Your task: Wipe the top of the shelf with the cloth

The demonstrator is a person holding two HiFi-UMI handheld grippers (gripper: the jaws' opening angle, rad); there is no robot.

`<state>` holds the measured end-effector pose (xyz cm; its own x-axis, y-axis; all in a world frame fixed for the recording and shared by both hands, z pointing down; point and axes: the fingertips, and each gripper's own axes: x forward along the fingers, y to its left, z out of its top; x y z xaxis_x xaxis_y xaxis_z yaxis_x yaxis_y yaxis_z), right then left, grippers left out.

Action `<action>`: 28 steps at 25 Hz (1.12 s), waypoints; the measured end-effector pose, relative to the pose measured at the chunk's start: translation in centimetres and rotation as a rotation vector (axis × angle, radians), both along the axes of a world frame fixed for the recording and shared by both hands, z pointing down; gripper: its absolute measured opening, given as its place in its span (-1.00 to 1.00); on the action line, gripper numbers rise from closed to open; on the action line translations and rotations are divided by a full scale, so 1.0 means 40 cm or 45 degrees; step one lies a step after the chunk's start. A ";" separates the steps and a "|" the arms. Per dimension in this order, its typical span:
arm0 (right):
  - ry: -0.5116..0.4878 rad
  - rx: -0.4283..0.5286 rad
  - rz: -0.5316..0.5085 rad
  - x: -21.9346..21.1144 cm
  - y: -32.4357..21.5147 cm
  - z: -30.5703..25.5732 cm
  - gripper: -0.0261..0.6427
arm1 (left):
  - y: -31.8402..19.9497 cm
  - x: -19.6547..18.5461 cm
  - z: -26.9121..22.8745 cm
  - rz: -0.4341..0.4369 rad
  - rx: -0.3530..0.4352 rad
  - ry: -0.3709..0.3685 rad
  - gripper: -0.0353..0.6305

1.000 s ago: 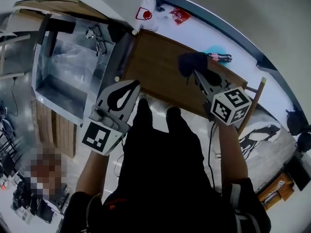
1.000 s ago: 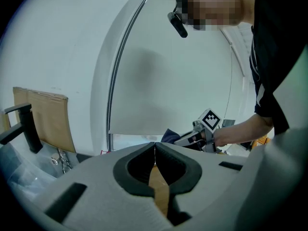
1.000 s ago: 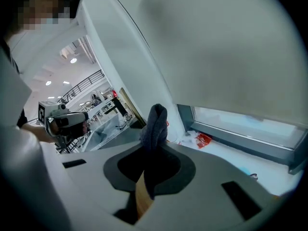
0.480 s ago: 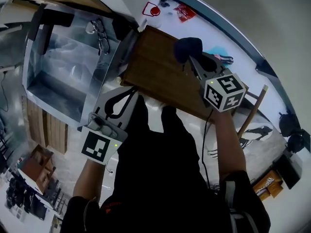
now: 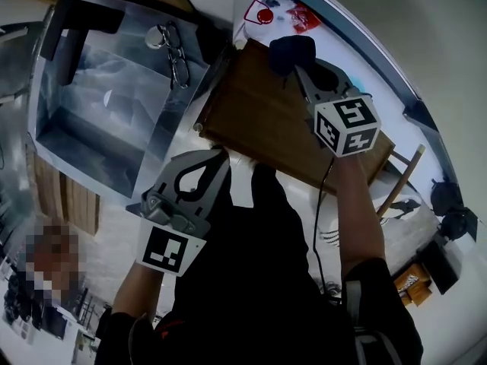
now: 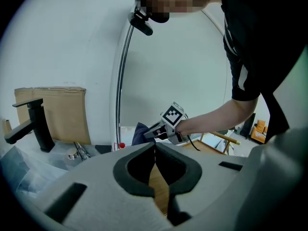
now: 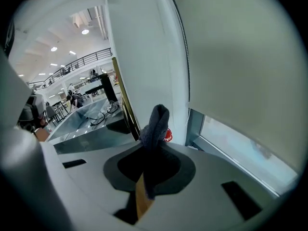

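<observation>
The shelf's brown wooden top (image 5: 266, 120) runs across the head view's middle. A dark blue cloth (image 5: 289, 52) lies at its far left corner, and my right gripper (image 5: 300, 73) is shut on it. In the right gripper view the cloth (image 7: 155, 129) stands up between the jaws, with a strip of wood (image 7: 142, 201) below. My left gripper (image 5: 204, 160) hangs shut and empty at the shelf's near edge. In the left gripper view its jaws meet at a thin seam, and the right gripper (image 6: 166, 128) with the cloth (image 6: 139, 133) shows beyond.
A steel sink (image 5: 114, 105) with a black tap (image 5: 72, 29) lies left of the shelf, with metal tools (image 5: 173, 52) on its rim. A red and white sticker (image 5: 262, 14) and a white ledge (image 5: 335, 44) lie past the shelf. A wooden chair (image 5: 399, 177) stands right.
My right gripper has carried the cloth across the shelf top from the middle towards the far left corner. The left gripper has stayed at the near edge.
</observation>
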<state>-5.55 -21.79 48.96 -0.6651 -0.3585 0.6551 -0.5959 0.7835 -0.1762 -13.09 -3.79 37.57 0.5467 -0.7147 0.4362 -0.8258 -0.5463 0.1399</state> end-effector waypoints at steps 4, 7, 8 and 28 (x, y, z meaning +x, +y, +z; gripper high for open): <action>0.032 0.030 -0.007 -0.039 -0.019 0.026 -0.84 | 0.016 -0.021 0.011 -0.001 -0.017 0.019 -0.83; 0.038 0.042 -0.002 -0.065 -0.033 0.050 -0.84 | 0.026 -0.033 0.019 -0.011 -0.026 0.027 -0.83; 0.043 0.047 -0.002 -0.070 -0.037 0.060 -0.84 | 0.028 -0.035 0.022 -0.018 -0.028 0.031 -0.83; 0.218 0.011 -0.013 -0.038 -0.009 0.297 -0.84 | 0.035 0.023 0.053 0.077 -0.071 -0.011 -0.83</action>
<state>-7.07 -22.13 60.83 -0.5477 -0.3581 0.7562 -0.6084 0.7909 -0.0662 -12.16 -2.41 39.70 0.5843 -0.6549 0.4793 -0.7927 -0.5871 0.1642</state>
